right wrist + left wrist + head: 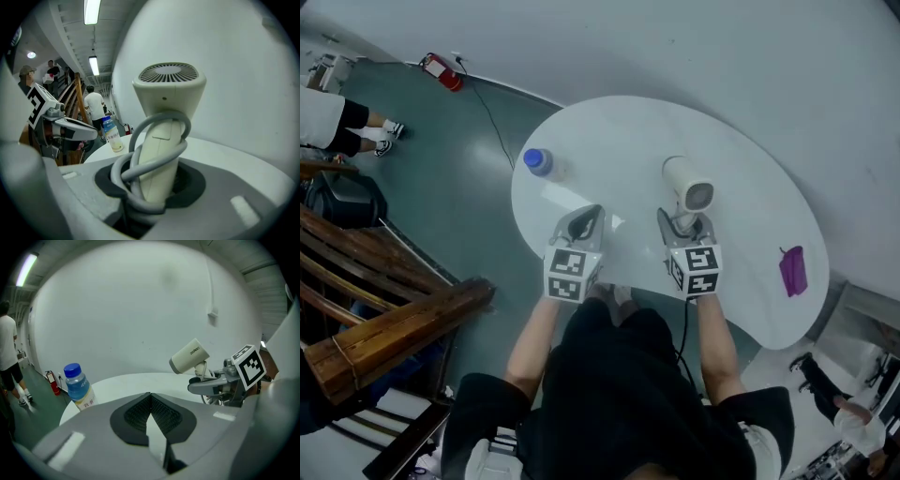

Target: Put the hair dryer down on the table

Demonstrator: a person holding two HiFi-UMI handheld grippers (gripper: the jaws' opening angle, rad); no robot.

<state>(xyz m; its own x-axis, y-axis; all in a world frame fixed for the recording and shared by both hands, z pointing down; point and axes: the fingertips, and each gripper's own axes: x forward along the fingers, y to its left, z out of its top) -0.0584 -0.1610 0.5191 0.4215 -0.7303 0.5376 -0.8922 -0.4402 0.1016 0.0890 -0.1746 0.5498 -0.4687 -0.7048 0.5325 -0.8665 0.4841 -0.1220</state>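
fingers of right gripper [154,185] clench the hair dryer [168,89] above the table [609,141]; left gripper [151,401] clenched, empty

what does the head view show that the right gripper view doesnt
Only the head view: a purple object near the right edge of the table, the person's arms, and the right gripper seen from outside.
Only the right gripper view: the grey cord coiled round the hair dryer's handle between its jaws, and the ceiling lights.
Both: the hair dryer, the bottle, the table and the left gripper.
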